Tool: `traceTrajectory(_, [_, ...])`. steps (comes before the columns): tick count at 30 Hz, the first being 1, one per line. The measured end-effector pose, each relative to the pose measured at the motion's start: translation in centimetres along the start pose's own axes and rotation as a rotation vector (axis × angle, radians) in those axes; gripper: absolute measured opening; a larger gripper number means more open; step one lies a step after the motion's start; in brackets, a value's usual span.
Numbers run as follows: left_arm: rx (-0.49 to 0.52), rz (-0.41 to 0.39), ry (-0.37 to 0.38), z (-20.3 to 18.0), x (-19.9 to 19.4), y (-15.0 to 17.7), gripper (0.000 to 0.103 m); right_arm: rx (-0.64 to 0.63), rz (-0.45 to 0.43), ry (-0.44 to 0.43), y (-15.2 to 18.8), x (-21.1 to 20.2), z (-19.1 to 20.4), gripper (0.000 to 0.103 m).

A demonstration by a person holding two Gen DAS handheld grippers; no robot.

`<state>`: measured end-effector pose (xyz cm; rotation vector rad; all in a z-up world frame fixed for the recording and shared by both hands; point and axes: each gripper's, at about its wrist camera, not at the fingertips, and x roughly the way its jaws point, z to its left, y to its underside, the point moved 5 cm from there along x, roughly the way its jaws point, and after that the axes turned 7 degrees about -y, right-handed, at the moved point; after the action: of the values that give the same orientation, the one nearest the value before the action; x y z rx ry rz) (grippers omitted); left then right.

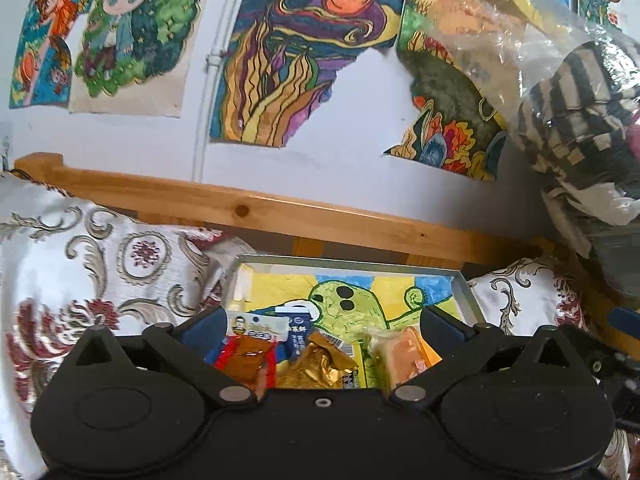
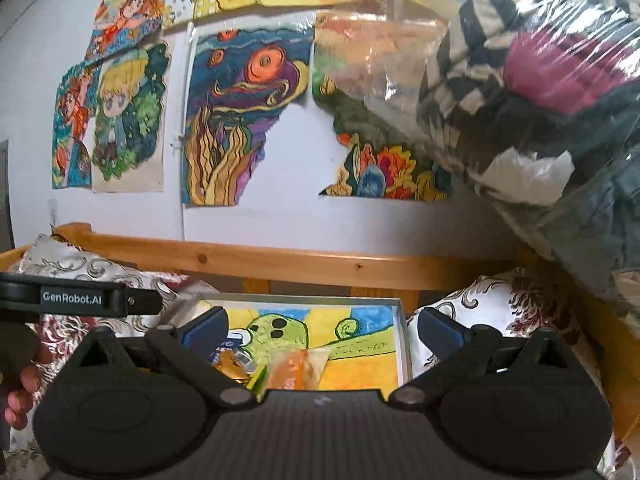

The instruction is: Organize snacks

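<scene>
Hovering over a shallow grey tray (image 1: 464, 284), the left gripper (image 1: 322, 326) has its jaws spread wide, nothing between them. Left of its left jaw: patterned white-and-red cloth (image 1: 80, 256). Just inside the left jaw sits a red-and-brown snack packet (image 1: 246, 354) with a white label, a blue-and-white pack (image 1: 294, 338) behind it. Mid-gap: gold foil wrapper (image 1: 316, 368). Toward the right jaw: clear-wrapped orange cake (image 1: 404, 354). All lie in the tray's near end on a green cartoon drawing (image 1: 348, 304). Right gripper (image 2: 322, 326) also released, jaws wide, empty; the orange cake shows mid-gap in its view, the gold wrapper nearer its left jaw. Far left there, a hand (image 2: 18, 396) grips the other tool. Beyond both jaws: wooden rail (image 1: 248, 210), drawings on the wall (image 1: 296, 56), plastic-bagged clothes (image 2: 532, 92) upper right.
</scene>
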<state>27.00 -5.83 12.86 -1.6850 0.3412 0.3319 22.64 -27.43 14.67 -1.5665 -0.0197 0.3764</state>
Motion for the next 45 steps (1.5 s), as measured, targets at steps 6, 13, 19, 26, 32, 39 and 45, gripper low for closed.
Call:
traceTrajectory(6, [0.003,-0.018,-0.025,1.1,-3.0,0.3,0.102,0.0,-0.012,-0.002,-0.3,-2.3,1.3,0.103])
traceTrajectory(13, [-0.009,-0.032,-0.038,2.5,-6.2,1.2,0.102,0.014,-0.02,-0.005,0.4,-5.0,2.7,0.103])
traceTrajectory(19, [-0.004,-0.021,-0.042,3.4,-8.9,3.4,0.102,0.058,-0.024,-0.008,1.8,-7.0,3.8,0.103])
traceTrajectory(26, [0.01,-0.034,-0.056,4.6,-11.7,5.2,0.102,0.07,-0.006,-0.005,3.4,-9.0,4.9,0.103])
traceTrajectory(32, [0.017,-0.044,-0.055,5.2,-13.6,6.5,0.102,0.069,0.01,-0.004,4.5,-10.8,5.8,0.103])
traceTrajectory(39, [0.005,-0.047,-0.038,6.0,-15.8,8.7,0.102,0.061,0.031,0.003,6.3,-12.9,6.9,0.103])
traceTrajectory(45, [0.044,-0.067,-0.043,6.5,-17.4,10.7,0.102,0.055,0.016,0.036,7.8,-14.6,7.8,0.103])
